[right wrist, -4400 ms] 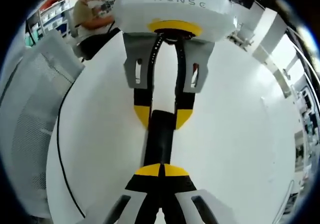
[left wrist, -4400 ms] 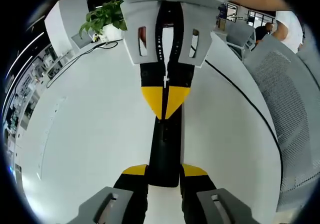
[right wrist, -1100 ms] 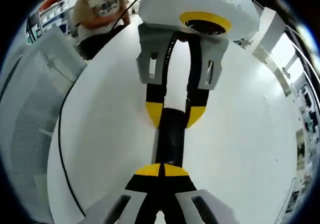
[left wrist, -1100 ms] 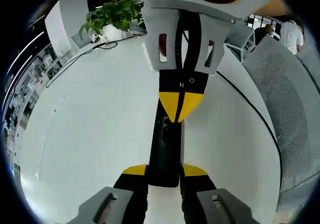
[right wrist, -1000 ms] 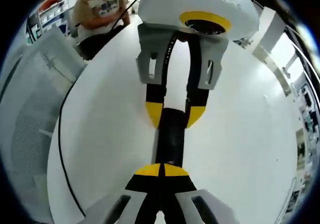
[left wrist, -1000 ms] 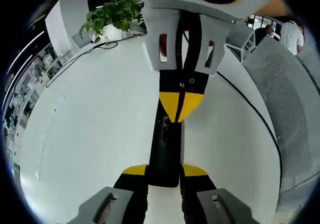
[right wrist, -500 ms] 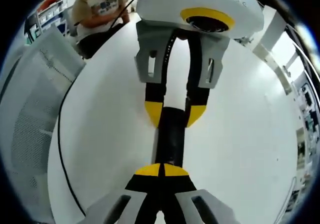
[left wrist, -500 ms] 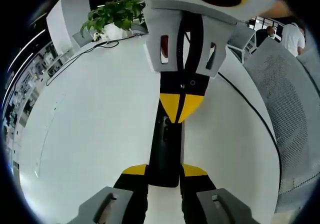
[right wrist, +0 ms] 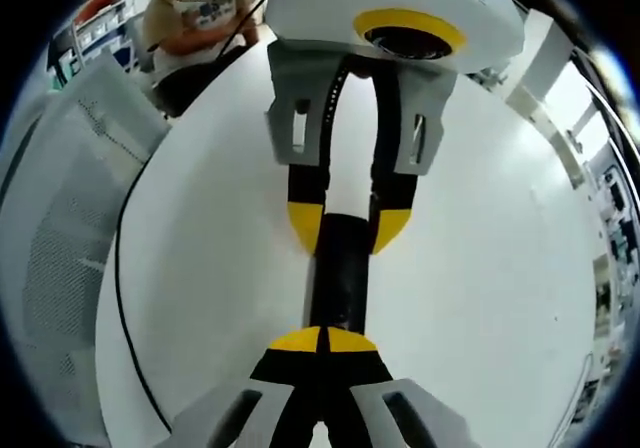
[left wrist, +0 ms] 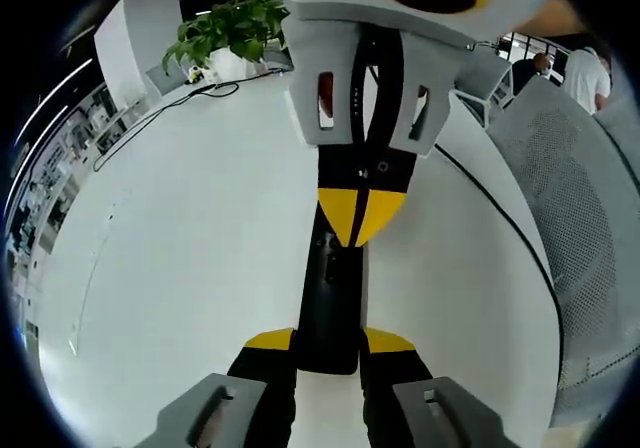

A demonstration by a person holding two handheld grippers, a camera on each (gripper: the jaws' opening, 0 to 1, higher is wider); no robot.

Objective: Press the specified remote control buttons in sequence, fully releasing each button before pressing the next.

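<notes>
On the white table (left wrist: 180, 268), the black remote control (left wrist: 330, 298) lies lengthwise between the two grippers. The left gripper (left wrist: 328, 346) is clamped on the remote's near end. The right gripper (right wrist: 323, 342) has its yellow tips together, resting on the remote's opposite end. A potted plant (left wrist: 228, 30) stands far left.
</notes>
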